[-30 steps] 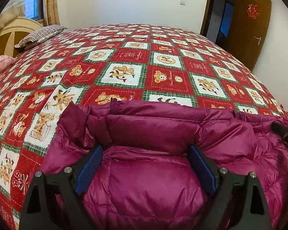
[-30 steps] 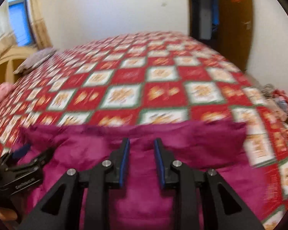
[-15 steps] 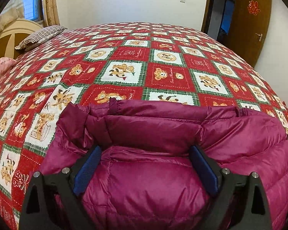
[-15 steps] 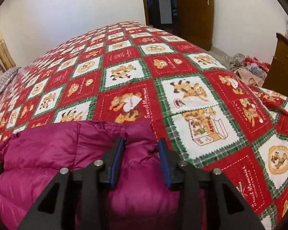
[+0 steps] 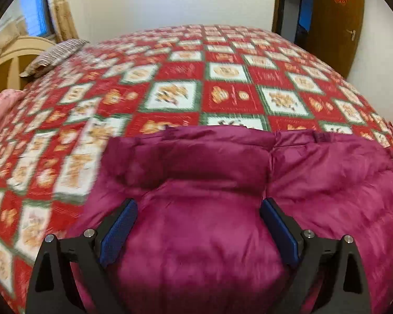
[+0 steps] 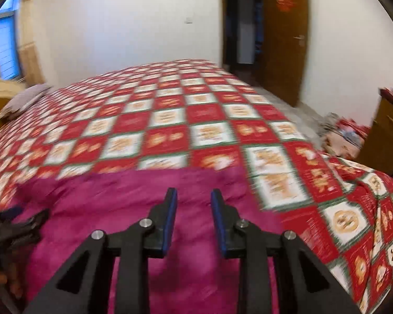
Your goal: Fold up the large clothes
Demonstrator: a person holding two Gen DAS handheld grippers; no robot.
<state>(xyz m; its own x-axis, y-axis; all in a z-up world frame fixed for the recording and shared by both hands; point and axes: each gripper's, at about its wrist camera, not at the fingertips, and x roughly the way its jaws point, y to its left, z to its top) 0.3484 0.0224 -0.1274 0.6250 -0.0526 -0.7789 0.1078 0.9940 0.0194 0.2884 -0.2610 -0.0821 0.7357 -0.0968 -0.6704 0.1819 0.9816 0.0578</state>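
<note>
Nearest the left wrist camera, the left gripper (image 5: 197,231) has its fingers spread wide, straddling a puffed bulge of the magenta down jacket (image 5: 204,183); the blue pads (image 5: 119,231) sit beside the fabric with no pinch evident. In the right wrist view the right gripper (image 6: 193,219) shows a narrow gap between its fingers, jacket fabric visible through it; motion blur makes it unclear whether any cloth is caught, though it appears not.

The jacket lies at the near edge of the bed, bundled into a thick rectangle on the patchwork quilt (image 5: 180,96). Its far edge runs roughly straight across, with the left gripper visible at its left end in the right wrist view.

Judgement: the folding is well advanced, and the step in hand looks like release or repositioning on the bundle. The next move calls for a firm pinch on a real edge, as the padding will spring back.

Beyond the jacket the quilt offers broad open surface. A striped pillow (image 5: 55,56) lies at the far left, well apart. A brown door (image 6: 283,36) stands past the bed's far right corner.
</note>
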